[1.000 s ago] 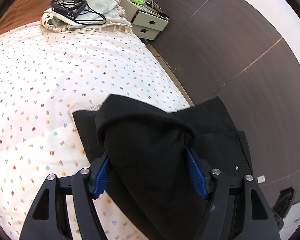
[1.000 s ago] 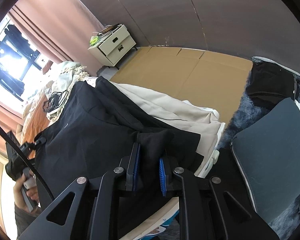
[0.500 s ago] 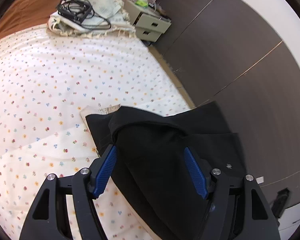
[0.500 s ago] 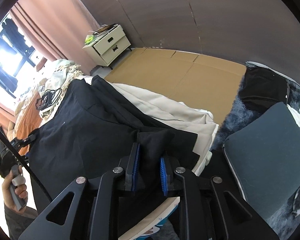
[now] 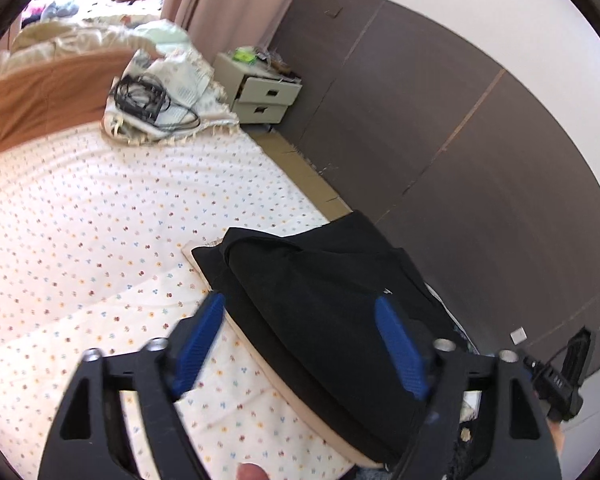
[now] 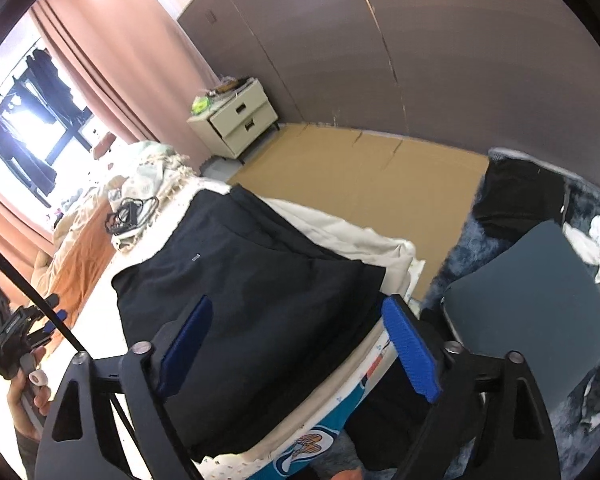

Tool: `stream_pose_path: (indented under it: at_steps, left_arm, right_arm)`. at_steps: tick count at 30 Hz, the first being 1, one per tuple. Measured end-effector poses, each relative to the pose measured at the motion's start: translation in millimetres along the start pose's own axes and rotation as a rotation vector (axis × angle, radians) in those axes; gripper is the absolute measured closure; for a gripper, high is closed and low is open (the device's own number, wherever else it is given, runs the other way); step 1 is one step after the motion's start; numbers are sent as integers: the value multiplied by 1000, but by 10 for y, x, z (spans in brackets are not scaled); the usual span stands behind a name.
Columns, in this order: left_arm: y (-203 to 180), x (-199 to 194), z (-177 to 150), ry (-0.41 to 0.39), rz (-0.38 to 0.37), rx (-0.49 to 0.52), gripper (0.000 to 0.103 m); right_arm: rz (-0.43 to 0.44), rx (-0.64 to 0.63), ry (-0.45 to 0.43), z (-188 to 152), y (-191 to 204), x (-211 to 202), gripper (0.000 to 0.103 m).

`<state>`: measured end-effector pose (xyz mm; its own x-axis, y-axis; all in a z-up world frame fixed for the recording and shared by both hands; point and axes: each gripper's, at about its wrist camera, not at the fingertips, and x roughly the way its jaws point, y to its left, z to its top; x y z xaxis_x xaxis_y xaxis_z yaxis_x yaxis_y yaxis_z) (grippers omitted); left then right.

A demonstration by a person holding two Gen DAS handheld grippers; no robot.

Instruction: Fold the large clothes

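Observation:
A large black garment (image 5: 320, 300) lies folded on the flower-dotted bed sheet (image 5: 100, 220), near the bed's right edge. My left gripper (image 5: 300, 344) hovers above its near part. Its jaws are opening, and the blue pads stand clear of the cloth. In the right wrist view the same garment (image 6: 240, 272) covers the bed corner over a beige cover (image 6: 340, 232). My right gripper (image 6: 296, 344) hangs above its near edge, jaws opening wide, pads off the fabric. A hand (image 6: 24, 392) with the left gripper's handle shows at the far left.
A cream nightstand (image 5: 266, 94) stands by the dark wall past the bed. Bundled blankets with black cables (image 5: 144, 96) and an orange blanket sit at the bed's far end. Cardboard (image 6: 360, 176) covers the floor. A grey cushion (image 6: 532, 300) and dark clothes (image 6: 516, 196) lie at the right.
The right gripper let go of the pinched black fold and opened wide. The left gripper widened off its bunch of cloth. Both rose and drew back, and the garment now lies flat.

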<state>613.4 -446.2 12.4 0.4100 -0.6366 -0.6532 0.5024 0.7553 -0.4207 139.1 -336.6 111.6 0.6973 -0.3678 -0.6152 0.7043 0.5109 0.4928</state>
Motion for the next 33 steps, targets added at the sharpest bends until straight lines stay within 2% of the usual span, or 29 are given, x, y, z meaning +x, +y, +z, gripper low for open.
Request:
stream_pose_path:
  at_steps: [1,4,6,12,26,33]
  left_arm:
    - [-34,-109,-32,-9,-3,12,10]
    - [-138,-438,-138,-42,10,50,8]
    - [-194,-626,-215,-65,12,72,0]
    - [-373,-1176,-505,-125,45,160,0]
    - [-435,-2626,-1385,-227,74,248,0]
    - [-372,-3283,-1886,-304,149,278,0]
  right_arm:
    - [6,2,-5,-25,15,-61,0]
    - [22,-7,-21,-135,53,-222,0]
    - [29,-24,-30,-202,90,-311,0]
    - [61,-53,-32,-410,131,-518,0]
    - [122,-127,-116,-1010,277,-1353,0]
    - [144,-177,-145,-1342,292,-1641,0]
